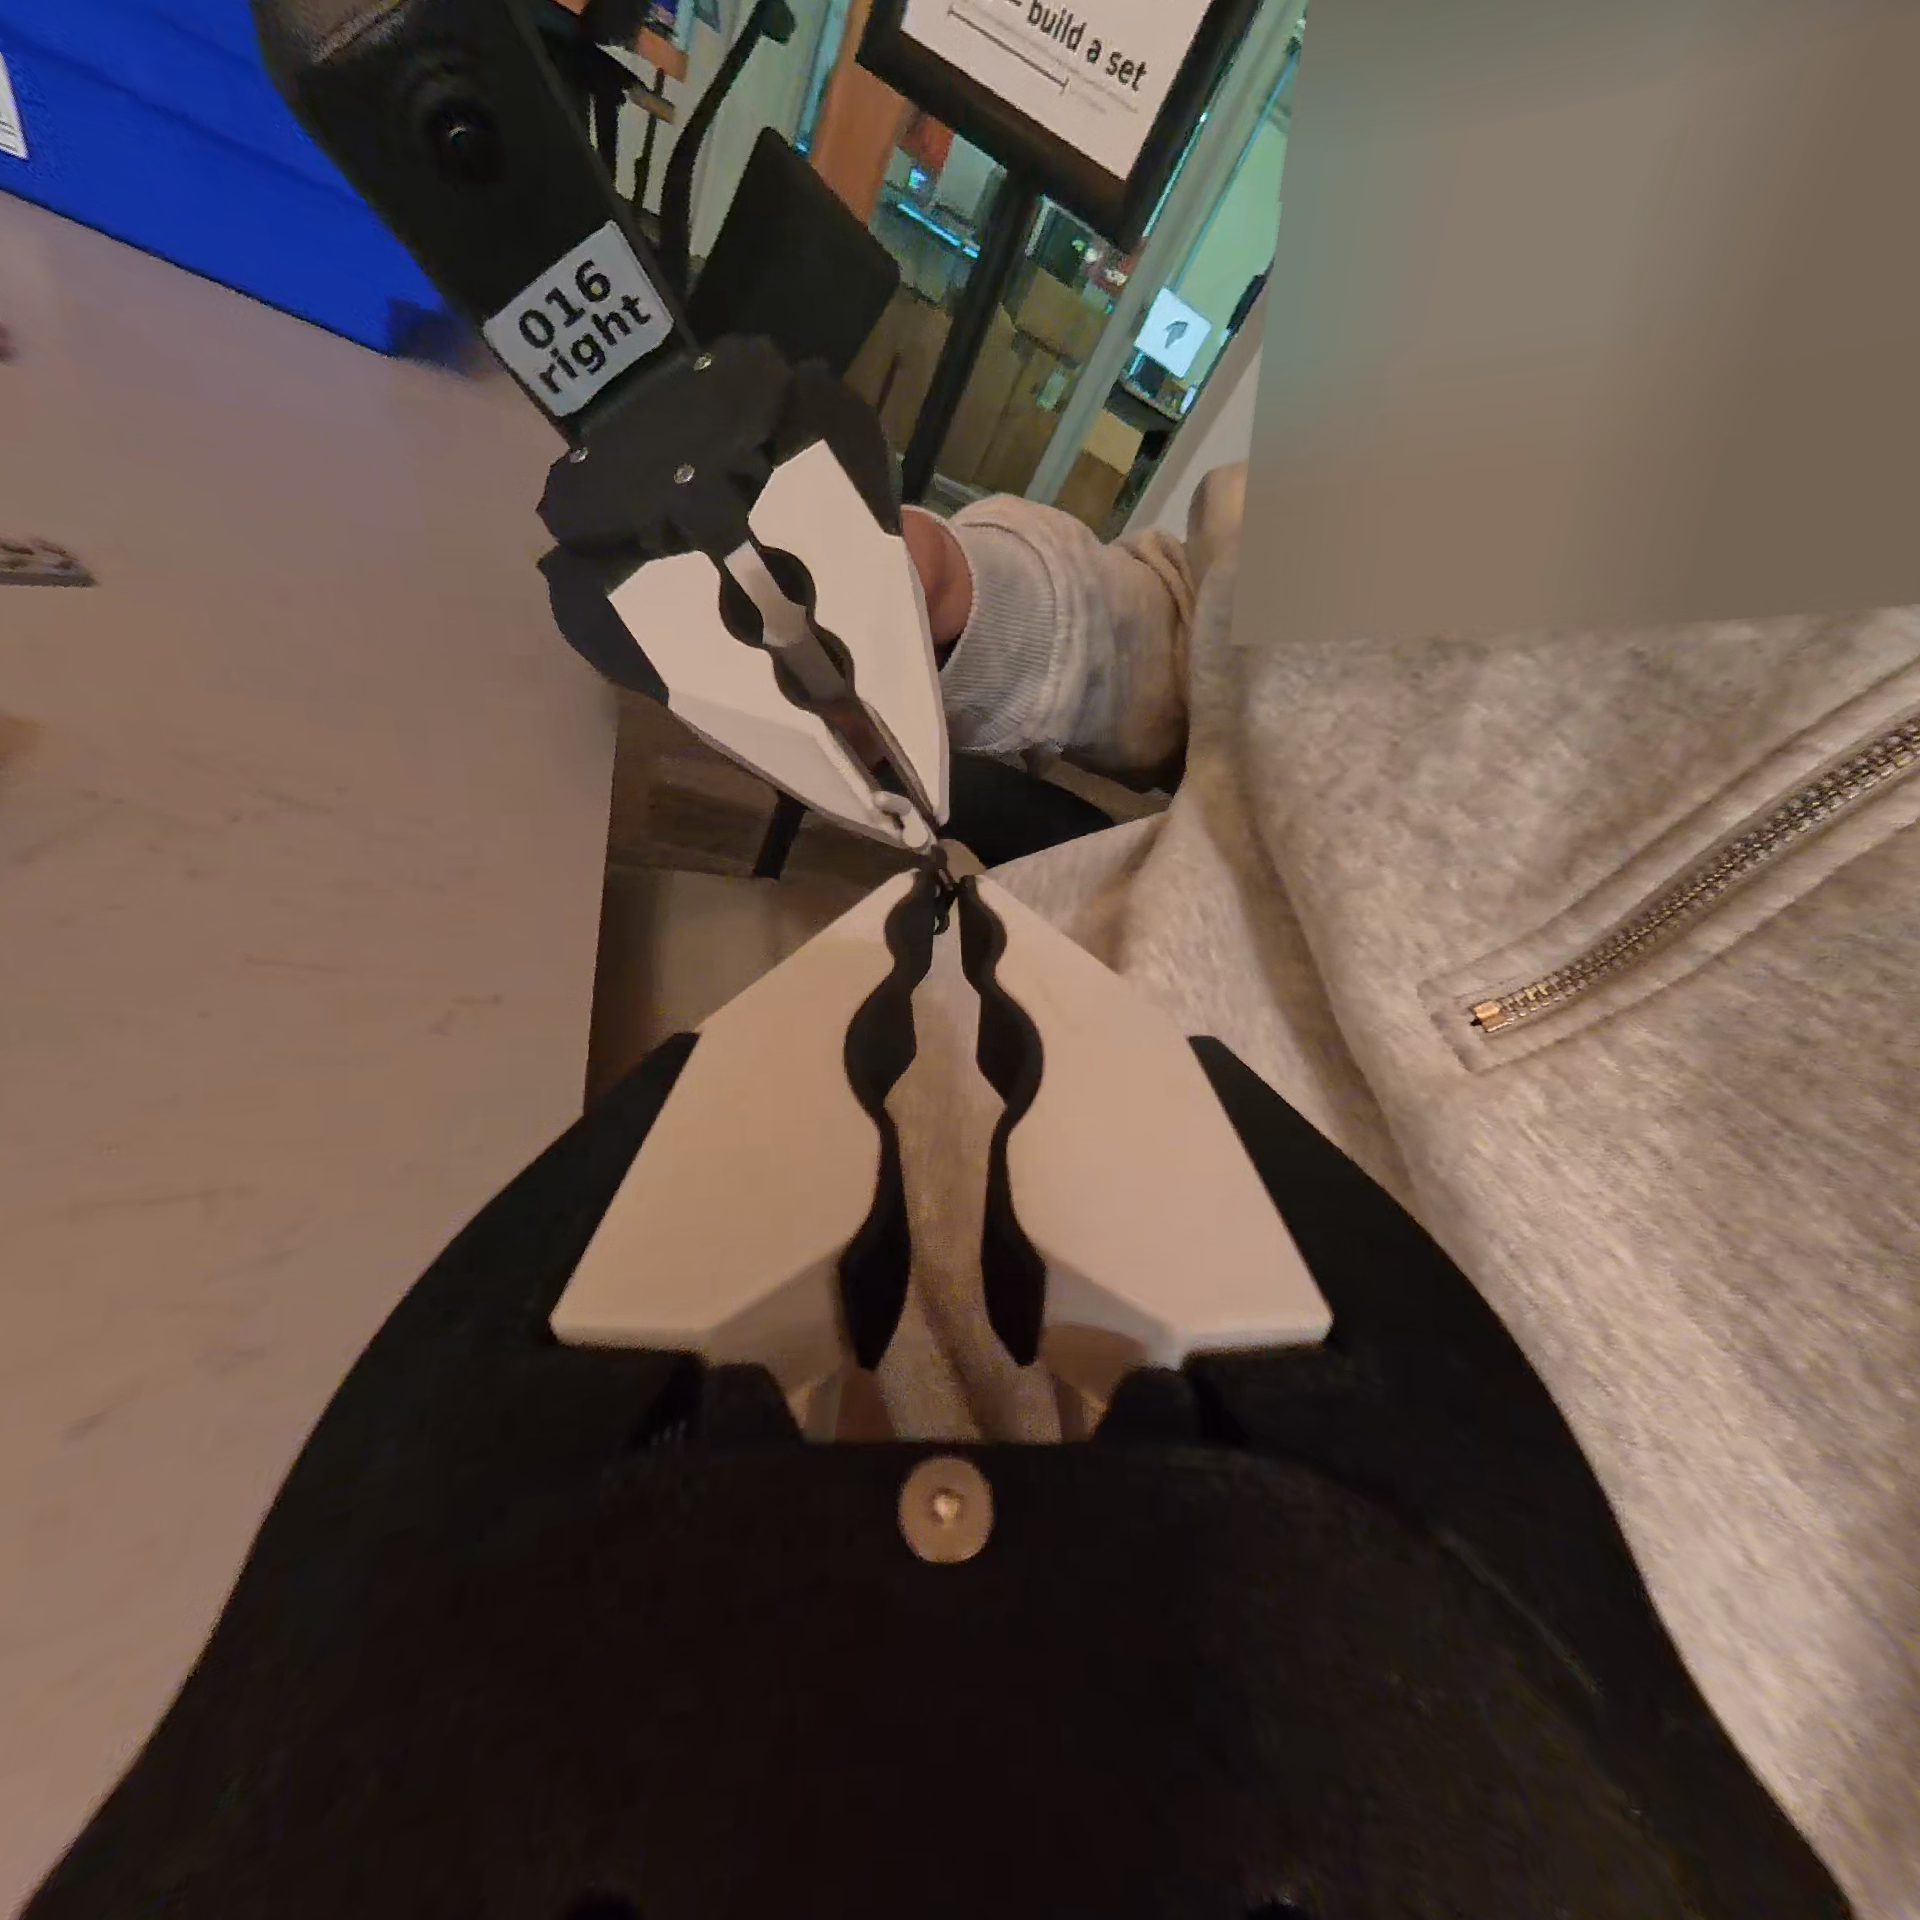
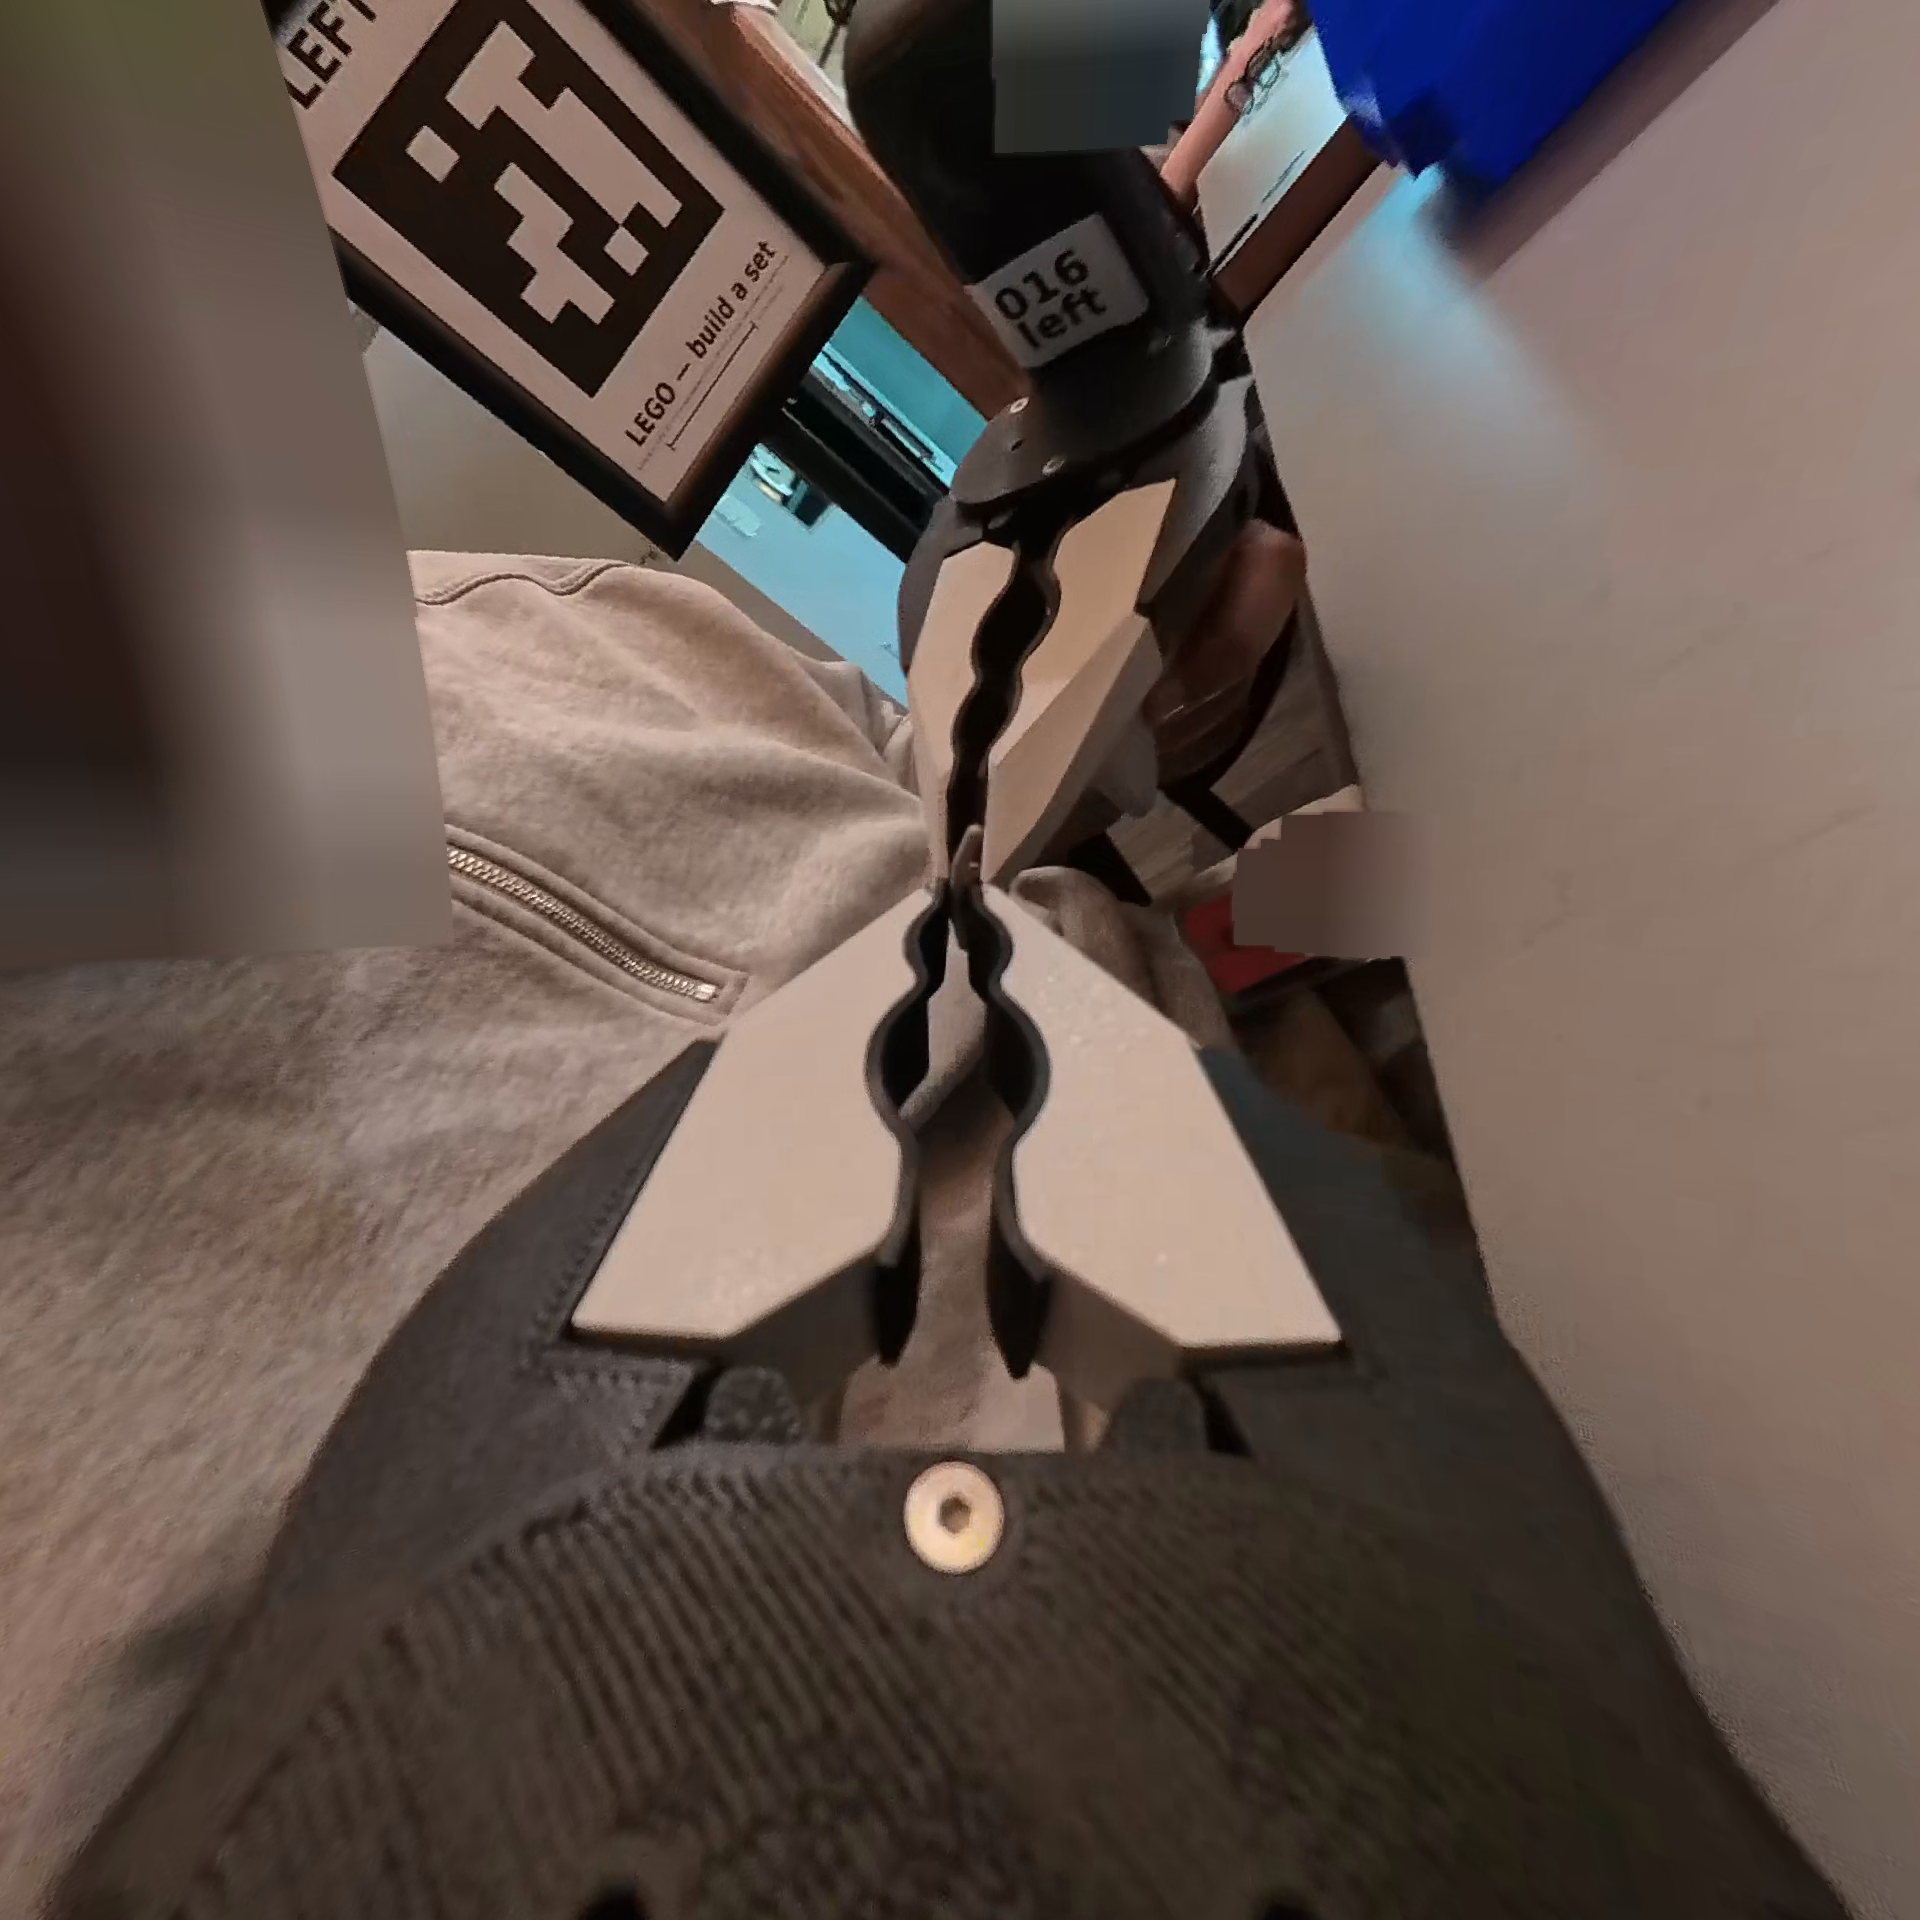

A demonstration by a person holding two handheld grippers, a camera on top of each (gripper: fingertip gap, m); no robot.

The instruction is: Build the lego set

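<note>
Both grippers meet tip to tip in the air, off the table edge and over a person's lap. My left gripper (image 1: 940, 883) is shut, with a tiny dark piece (image 1: 941, 902) pinched at its tips; the piece is too small to make out. My right gripper (image 1: 920, 826) comes down from the upper left and is shut on a thin white lego piece (image 1: 902, 812) that runs along its jaws. In the right wrist view my right gripper (image 2: 951, 920) holds that pale piece (image 2: 951, 1039), whose end touches the tips of the left gripper (image 2: 961, 857).
The pale table (image 1: 260, 831) lies to the left, with a blue bin (image 1: 208, 187) at its far side. A framed sign on a black stand (image 1: 1060, 83) is behind. A person's grey zip hoodie (image 1: 1558, 1039) fills the right, with a sleeve (image 1: 1049, 623) behind the right gripper. Both grippers' tips are close together, under 4 cm apart.
</note>
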